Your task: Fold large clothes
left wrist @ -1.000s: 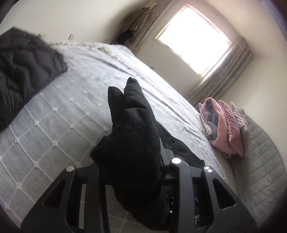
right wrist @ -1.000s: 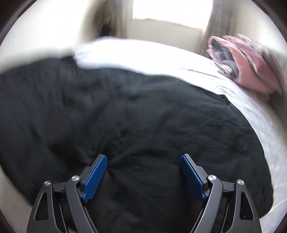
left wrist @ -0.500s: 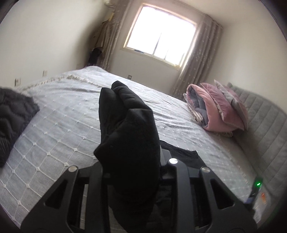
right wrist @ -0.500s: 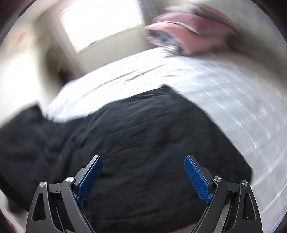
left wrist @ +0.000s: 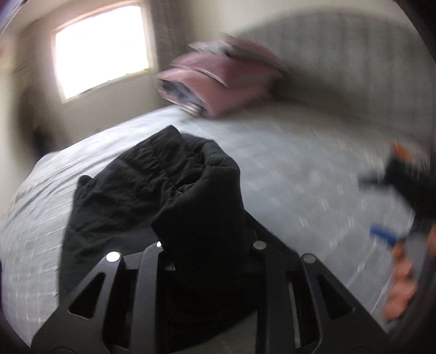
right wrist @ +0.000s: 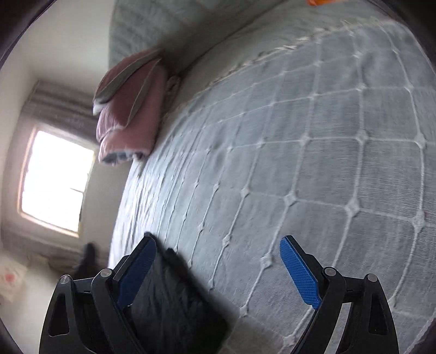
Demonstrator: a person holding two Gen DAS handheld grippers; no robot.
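A large black quilted garment (left wrist: pixel 152 188) lies partly on the grey bed (left wrist: pixel 286 174). My left gripper (left wrist: pixel 207 245) is shut on a bunched fold of it, and the cloth hides the fingertips. The right gripper (right wrist: pixel 218 256) is open and empty above the bedspread (right wrist: pixel 313 163), its blue pads (right wrist: pixel 298 269) wide apart. A corner of the black garment (right wrist: pixel 174 302) lies under its left finger. The right gripper also shows blurred at the right edge of the left wrist view (left wrist: pixel 392 215).
A folded pink quilt (left wrist: pixel 223 84) sits by the grey padded headboard (left wrist: pixel 340 62); it also shows in the right wrist view (right wrist: pixel 128 109). A bright window (left wrist: pixel 100 60) is on the far wall. An orange thing (right wrist: pixel 321 2) shows at the top edge.
The left gripper swung right with the garment still in it. The right gripper turned off the black garment and now looks over bare bedspread; its jaws stay open.
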